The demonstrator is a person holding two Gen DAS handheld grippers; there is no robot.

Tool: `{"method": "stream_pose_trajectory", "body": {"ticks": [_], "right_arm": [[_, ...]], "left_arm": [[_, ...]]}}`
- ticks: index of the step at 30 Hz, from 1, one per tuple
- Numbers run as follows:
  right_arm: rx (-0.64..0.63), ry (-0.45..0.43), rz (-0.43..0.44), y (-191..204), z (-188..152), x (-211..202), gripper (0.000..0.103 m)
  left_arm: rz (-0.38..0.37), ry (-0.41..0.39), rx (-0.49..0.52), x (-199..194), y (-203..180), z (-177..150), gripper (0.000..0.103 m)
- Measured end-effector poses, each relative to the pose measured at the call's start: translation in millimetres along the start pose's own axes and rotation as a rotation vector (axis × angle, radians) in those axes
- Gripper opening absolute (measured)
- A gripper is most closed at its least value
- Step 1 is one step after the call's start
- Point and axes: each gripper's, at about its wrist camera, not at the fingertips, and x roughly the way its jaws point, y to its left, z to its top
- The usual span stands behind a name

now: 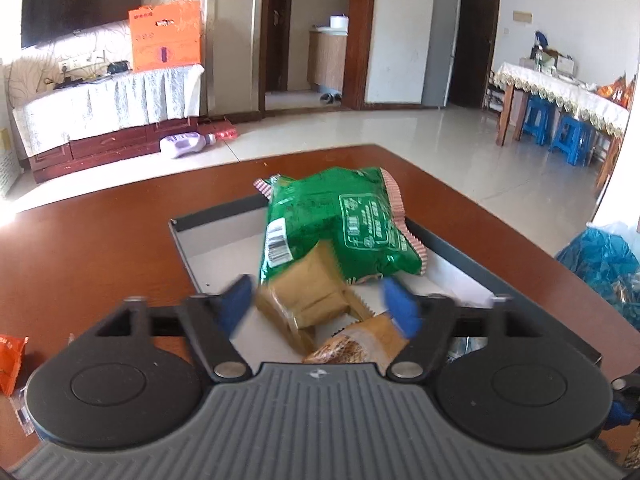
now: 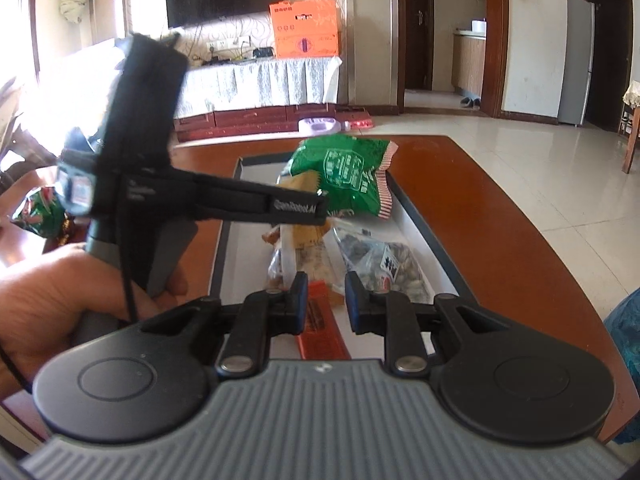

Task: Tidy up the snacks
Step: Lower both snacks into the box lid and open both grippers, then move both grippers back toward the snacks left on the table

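A shallow dark-rimmed box (image 1: 216, 216) with a white floor sits on the brown table. In it lie a green snack bag (image 1: 340, 220), tan wrapped pastries (image 1: 308, 300) and a clear bag of nuts (image 2: 384, 264). My left gripper (image 1: 322, 304) is open just above the box, its blue fingers on either side of a tan pastry, touching nothing I can see. It also shows in the right wrist view (image 2: 304, 208), reaching over the box. My right gripper (image 2: 326, 300) is open and empty above the box's near end, over an orange packet (image 2: 320, 328).
The brown table (image 1: 100, 240) ends at a far edge near the tiled floor. An orange packet (image 1: 12, 360) lies at the table's left. A green bag (image 2: 40, 212) lies left of the box. A blue plastic bag (image 1: 604, 264) sits to the right.
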Motion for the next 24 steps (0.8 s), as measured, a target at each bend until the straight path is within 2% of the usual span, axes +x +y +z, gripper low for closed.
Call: {"method": "stream_pose_trajectory", "body": {"ticks": [5, 7, 9, 12, 17, 24], "right_arm": [[0.019, 0.014, -0.027, -0.5, -4.6, 4.9, 0.024], [0.031, -0.001, -0.027, 0.1, -5.2, 3.3, 0.035], [0.038, -0.032, -0.030, 2.6, -4.3, 0.1, 0.051], [0.039, -0.079, -0.034, 8.9, -1.7, -5.2, 0.059], [0.033, -0.137, 0.003, 27.7, 4.4, -10.7, 0.066], [-0.052, -0.120, 0.076, 69.8, 8.1, -2.6, 0.067]], "left_arm": [[-0.017, -0.040, 0.006, -13.5, -0.6, -2.8, 0.087], [-0.020, -0.058, 0.019, -23.4, -0.5, -3.3, 0.088], [-0.014, -0.079, 0.036, -35.8, -0.4, -4.1, 0.089], [0.009, -0.115, 0.050, -57.9, 8.4, -4.6, 0.089], [0.072, -0.132, 0.022, -86.3, 51.6, -10.0, 0.089], [0.247, -0.051, -0.060, -100.0, 142.4, -27.5, 0.089]]}}
